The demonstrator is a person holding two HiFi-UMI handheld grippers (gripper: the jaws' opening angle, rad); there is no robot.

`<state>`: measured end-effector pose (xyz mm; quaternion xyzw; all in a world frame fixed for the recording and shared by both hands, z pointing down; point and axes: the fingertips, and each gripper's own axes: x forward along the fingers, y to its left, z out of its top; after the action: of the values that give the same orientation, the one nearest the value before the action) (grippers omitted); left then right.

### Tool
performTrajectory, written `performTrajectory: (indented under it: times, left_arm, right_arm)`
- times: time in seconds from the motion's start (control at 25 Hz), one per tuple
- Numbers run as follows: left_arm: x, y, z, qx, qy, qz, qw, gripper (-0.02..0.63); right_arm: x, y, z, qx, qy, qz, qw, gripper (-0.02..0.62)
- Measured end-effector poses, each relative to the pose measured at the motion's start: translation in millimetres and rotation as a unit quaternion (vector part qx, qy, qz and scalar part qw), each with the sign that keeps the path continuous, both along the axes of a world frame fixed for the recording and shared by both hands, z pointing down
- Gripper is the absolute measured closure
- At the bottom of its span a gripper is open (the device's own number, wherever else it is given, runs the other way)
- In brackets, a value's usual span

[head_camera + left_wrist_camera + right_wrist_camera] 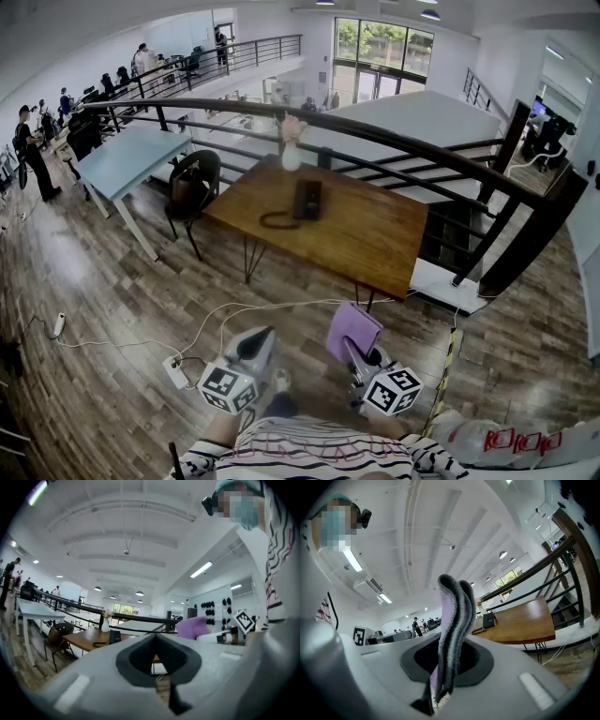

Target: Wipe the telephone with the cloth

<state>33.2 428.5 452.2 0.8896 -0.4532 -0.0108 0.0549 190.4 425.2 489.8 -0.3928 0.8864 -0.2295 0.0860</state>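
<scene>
A black telephone (307, 199) with a coiled cord lies on the brown wooden table (375, 244), well ahead of both grippers. The same telephone (115, 636) shows small in the left gripper view and the telephone (489, 619) again in the right gripper view. My right gripper (349, 345) is shut on a purple cloth (352, 331), which stands up folded between the jaws as the cloth (451, 634). My left gripper (255, 345) is shut with nothing in it; its jaws meet at a thin seam (154, 660). Both are held low, near my body.
A white vase (292, 155) with flowers stands at the table's far edge. A dark chair (192, 187) sits left of the table, a pale blue table (127, 159) further left. A black railing (394, 141) runs behind. Cables and a power strip (176, 371) lie on the floor.
</scene>
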Motion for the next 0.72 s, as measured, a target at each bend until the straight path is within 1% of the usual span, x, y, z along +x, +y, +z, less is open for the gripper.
performTrajectory:
  times: [0.24,0.4,0.56,0.72]
  left_arm:
    - [4.0,5.7,4.6,-0.004,0.001,-0.005,1.0,0.604]
    - [-0.2,6.5,6.9,-0.01,0.005,-0.011,0.9999,0.604]
    - [-6.3,2.2,8.8,-0.009,0.015,-0.017,0.9997,0.604]
    - [-18.2,-7.2,13.9,-0.016,0.026,-0.014,0.9994,0.603]
  right_arm:
    - [4.1,4.1,2.6,-0.002,-0.011,-0.001,1.0,0.546]
    - [-0.1,5.0,4.3,-0.014,-0.029,-0.016,0.999,0.545]
    - [-6.6,1.6,7.0,-0.018,-0.026,-0.02,0.999,0.545]
    - [-17.2,-13.4,9.8,-0.03,-0.026,-0.016,0.999,0.545]
